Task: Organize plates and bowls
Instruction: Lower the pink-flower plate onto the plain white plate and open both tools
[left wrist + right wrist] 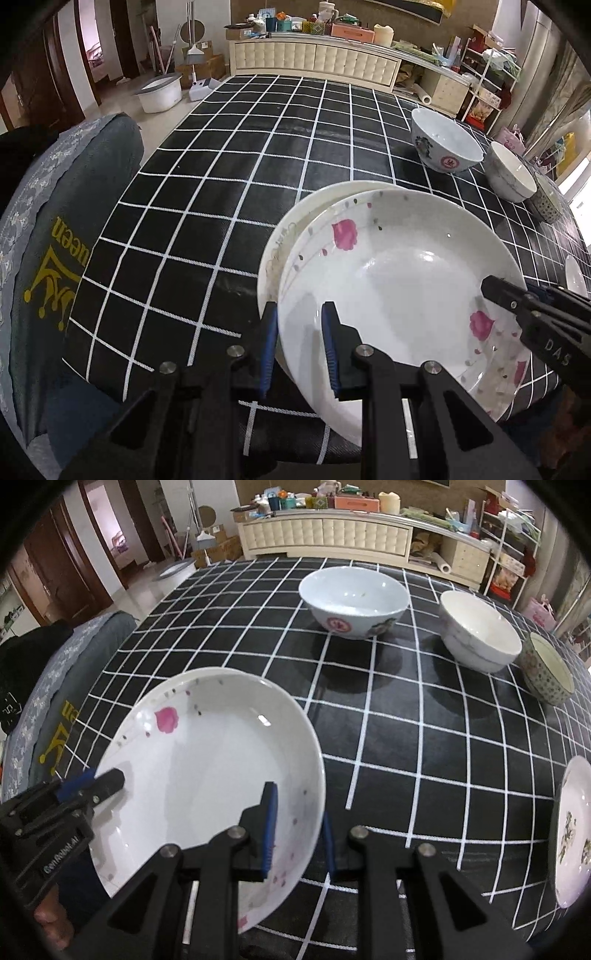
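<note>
A white plate with pink flowers (399,280) (214,760) is held tilted over the black checked table (221,184), near its front edge. My left gripper (301,347) is shut on its left rim, and also shows in the right wrist view (107,781). My right gripper (299,830) is shut on the opposite rim, and its tip shows in the left wrist view (495,291). A second white plate (295,221) lies partly under the flowered one; whether the two touch I cannot tell. Three bowls stand farther back: a large one with a red emblem (443,144) (352,600), a plain white one (509,171) (480,631) and a small patterned one (548,201) (548,670).
Another decorated plate (572,830) (576,275) lies at the table's right edge. A chair with a grey cover (55,229) stands against the table's left side. A cluttered sideboard (314,55) runs along the far wall.
</note>
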Motion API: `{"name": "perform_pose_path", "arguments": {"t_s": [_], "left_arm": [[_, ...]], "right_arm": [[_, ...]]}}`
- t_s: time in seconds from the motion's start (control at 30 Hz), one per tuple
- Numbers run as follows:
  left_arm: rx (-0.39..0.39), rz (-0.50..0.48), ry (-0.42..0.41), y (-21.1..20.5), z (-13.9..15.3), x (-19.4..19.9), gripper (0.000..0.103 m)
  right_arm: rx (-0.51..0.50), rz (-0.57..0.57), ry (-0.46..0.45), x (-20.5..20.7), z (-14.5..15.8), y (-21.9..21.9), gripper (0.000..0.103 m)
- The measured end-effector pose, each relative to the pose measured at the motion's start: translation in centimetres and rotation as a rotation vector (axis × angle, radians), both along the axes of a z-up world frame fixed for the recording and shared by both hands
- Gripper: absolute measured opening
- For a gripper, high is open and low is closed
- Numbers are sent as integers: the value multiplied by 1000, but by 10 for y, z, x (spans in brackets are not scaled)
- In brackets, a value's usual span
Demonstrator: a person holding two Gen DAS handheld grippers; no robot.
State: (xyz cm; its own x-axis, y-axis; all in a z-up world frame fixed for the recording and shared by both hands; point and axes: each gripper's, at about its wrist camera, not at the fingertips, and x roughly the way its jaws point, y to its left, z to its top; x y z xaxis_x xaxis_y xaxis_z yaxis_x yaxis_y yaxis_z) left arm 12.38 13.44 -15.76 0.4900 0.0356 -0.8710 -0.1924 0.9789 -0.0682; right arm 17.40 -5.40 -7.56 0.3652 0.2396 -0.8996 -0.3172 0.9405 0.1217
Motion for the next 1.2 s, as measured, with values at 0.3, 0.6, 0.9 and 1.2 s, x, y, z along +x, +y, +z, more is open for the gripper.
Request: {"name": "perform_pose_path", "arguments": {"t_s": [0.3, 0.6, 0.9, 1.2], "left_arm": [[11, 45, -13, 8, 2, 1, 22], [4, 73, -18, 19, 7, -14, 24], [27, 20, -54, -3, 33, -22, 37], [38, -79, -130, -54, 69, -27, 44]], "right_arm": [[-55, 42, -11, -3, -3, 15, 26], [-55, 18, -36, -10, 6, 7, 51], [46, -15, -122, -22, 42, -20, 53], [58, -75, -197, -34, 77, -66, 60]]}}
